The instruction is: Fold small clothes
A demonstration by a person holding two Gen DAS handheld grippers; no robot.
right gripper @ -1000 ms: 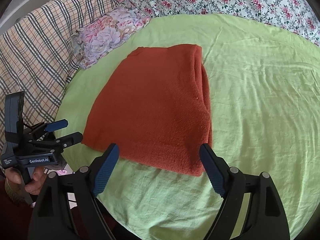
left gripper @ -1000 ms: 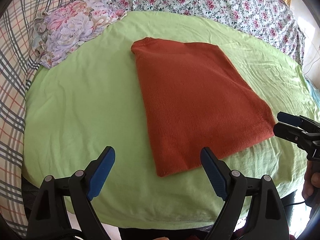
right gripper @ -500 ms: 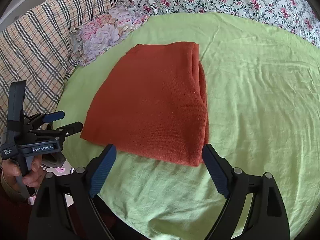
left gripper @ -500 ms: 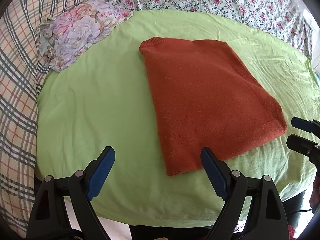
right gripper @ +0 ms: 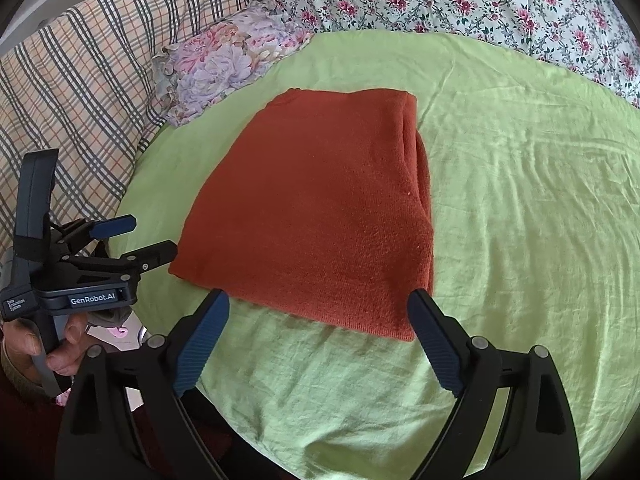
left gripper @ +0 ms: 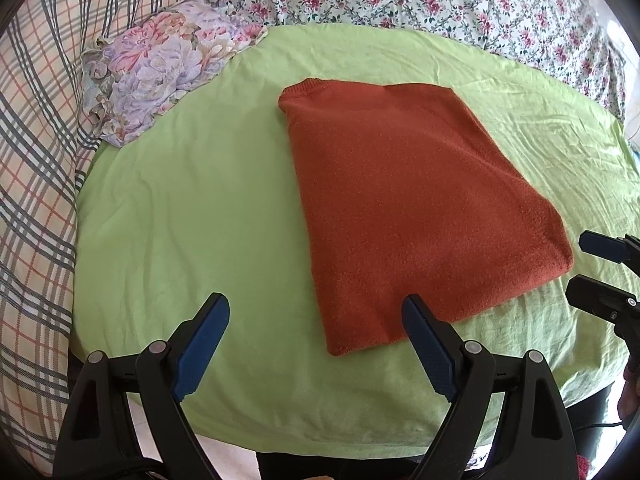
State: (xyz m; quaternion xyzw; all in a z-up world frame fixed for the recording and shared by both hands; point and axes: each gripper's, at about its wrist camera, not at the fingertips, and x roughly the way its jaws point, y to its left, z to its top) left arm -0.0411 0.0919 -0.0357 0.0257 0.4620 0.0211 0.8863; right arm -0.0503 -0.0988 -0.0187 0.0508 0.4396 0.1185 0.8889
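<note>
the sweater point(left gripper: 408, 200) lay folded flat on the green sheet point(left gripper: 200, 208), seemingly finished; both claws, left point(left gripper: 316, 316) and right point(right gripper: 318, 312), hung released at its near edge, the right's jaws just widened, nothing between.

Daylit bed: lime-green sheet point(left gripper: 200, 208), plaid blanket point(left gripper: 36, 160), floral quilt point(left gripper: 440, 4), ruffled floral pillow point(left gripper: 160, 76), perhaps pale floor below

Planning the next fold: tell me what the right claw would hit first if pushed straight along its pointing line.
Most likely the near edge of the orange sweater, which lies between the open right claw fingers; depth is unclear, so it might land on the green sheet just short.
</note>
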